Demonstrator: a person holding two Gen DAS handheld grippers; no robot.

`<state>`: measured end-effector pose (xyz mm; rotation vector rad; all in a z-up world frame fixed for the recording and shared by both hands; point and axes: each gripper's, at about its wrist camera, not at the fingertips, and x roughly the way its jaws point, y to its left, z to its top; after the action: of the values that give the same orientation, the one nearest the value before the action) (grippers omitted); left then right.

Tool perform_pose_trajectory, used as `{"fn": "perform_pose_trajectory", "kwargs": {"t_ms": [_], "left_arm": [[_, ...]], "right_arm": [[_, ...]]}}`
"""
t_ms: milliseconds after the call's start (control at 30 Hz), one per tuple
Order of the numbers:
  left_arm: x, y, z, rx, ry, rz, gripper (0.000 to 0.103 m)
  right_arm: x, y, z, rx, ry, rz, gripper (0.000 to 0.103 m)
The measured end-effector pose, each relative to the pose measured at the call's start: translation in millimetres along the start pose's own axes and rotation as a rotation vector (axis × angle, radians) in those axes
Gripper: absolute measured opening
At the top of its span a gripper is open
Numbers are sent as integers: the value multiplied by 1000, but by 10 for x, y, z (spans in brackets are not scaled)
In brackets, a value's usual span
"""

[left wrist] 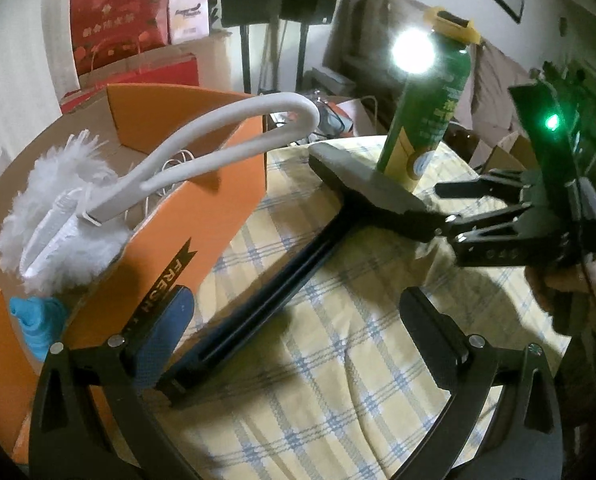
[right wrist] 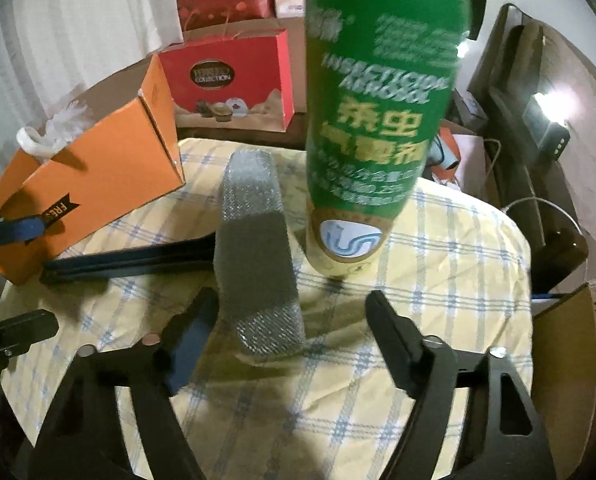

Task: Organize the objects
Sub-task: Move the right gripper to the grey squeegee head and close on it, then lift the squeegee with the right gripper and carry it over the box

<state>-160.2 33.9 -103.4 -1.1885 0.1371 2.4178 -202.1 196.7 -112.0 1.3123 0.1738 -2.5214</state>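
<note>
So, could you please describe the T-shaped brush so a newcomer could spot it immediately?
Start at the checked tablecloth. Between the orange box and the tall green spray can lies the brush. Nothing else there has its long black handle and flat grey head.

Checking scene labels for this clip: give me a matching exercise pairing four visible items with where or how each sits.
Items:
1. white duster
2. green spray can
3. T-shaped brush
4. red gift box

States:
A. lying flat on the checked cloth
B. standing upright on the table
C. sticking out of the orange box
D. behind the table, off it

Pairs: 1-C, 2-B, 3-A, 4-D
</note>
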Motion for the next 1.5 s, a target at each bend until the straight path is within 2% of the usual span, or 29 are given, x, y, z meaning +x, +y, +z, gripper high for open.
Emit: {"fn": "perform_pose_trajectory", "kwargs": {"t_ms": [100, 233, 433, 667, 867, 967, 1033, 1100, 1167, 1233, 1267, 1300, 1400, 1500], "left_arm": [[9, 5, 5, -12, 3, -11, 103], [25, 23, -9, -23, 14, -15, 103], [33, 21, -29, -10, 24, -19, 103], [45, -37, -128, 20, 50, -53, 103], [113, -265, -292, 127, 90, -37, 103], [153, -352, -350, 157, 111, -64, 102], [188, -413, -367, 180, 130, -65, 95], [209, -440, -397, 193, 152, -65, 73], [261, -439, -418, 191, 185, -72, 58], [247, -438, -422, 198, 177, -69, 50], [231, -426, -415, 197, 176, -67, 36], [222, -417, -409, 190, 176, -68, 33], [190, -406, -414, 183, 178, -91, 32], [56, -443, -427, 196, 142, -86, 31]], "right_arm": [[78, 38, -11, -15, 5, 3, 65], [157, 76, -17, -36, 13, 15, 40], [98, 89, -95, -91, 12, 4, 37], [-231, -36, -288, -139, 27, 35, 36], [-379, -132, -389, -141, 49, 55, 36], [-442, -142, -450, -147, 49, 49, 36], [-450, -140, -464, -141, 48, 50, 36], [-475, -132, -478, -139, 41, 53, 36], [-491, -125, -473, -138, 34, 57, 35], [-516, -115, -466, -139, 29, 58, 35], [-522, -114, -462, -141, 27, 57, 35], [-536, -109, -462, -146, 25, 56, 35], [-596, -68, -472, -160, 18, 47, 35], [-663, -23, -470, -177, 7, 33, 35]]}}
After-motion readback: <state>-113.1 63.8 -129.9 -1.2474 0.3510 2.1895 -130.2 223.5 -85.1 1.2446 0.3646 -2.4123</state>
